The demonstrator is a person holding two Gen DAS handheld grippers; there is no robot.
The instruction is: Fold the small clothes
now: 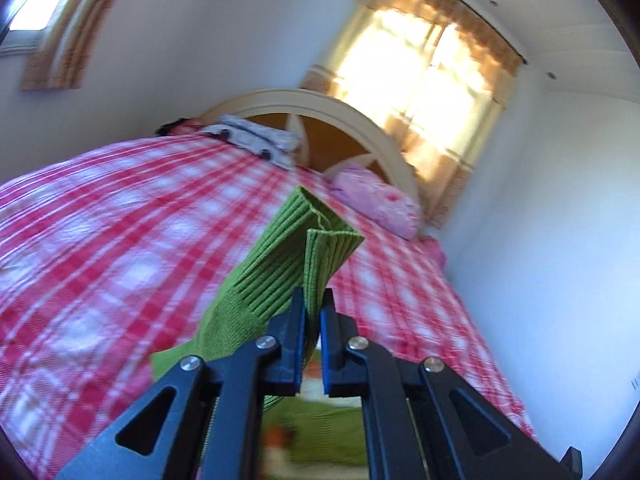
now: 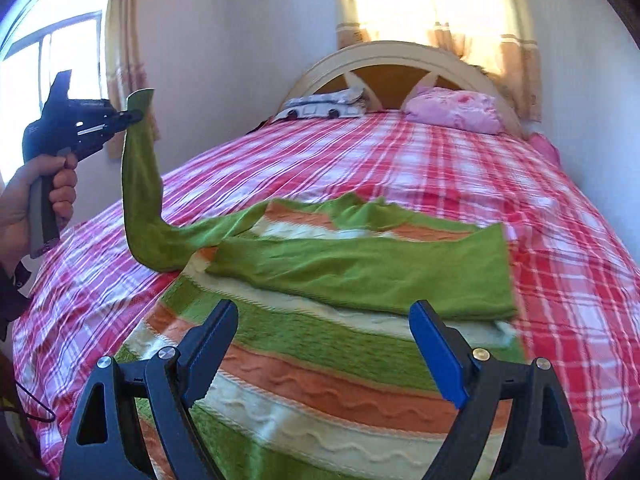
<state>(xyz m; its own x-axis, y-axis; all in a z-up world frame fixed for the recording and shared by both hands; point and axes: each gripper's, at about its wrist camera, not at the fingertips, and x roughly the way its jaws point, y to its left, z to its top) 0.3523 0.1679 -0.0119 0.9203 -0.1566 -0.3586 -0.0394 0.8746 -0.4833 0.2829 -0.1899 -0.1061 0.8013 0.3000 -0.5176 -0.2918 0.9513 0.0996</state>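
A small striped sweater (image 2: 320, 364), green, orange and cream, lies flat on the bed. Its right green sleeve (image 2: 372, 272) is folded across the body. My left gripper (image 1: 312, 304) is shut on the ribbed cuff of the left green sleeve (image 1: 280, 264) and holds it raised above the bed; in the right wrist view the left gripper (image 2: 134, 116) is high at the left with the sleeve (image 2: 140, 184) hanging from it. My right gripper (image 2: 324, 312) is open and empty, just above the sweater's lower body.
The bed has a red and white plaid cover (image 2: 400, 160). A pink pillow (image 2: 456, 110) and a grey patterned pillow (image 2: 320, 108) lie by the arched headboard (image 2: 400, 52). Curtained windows are behind and at the left. White walls close in on both sides.
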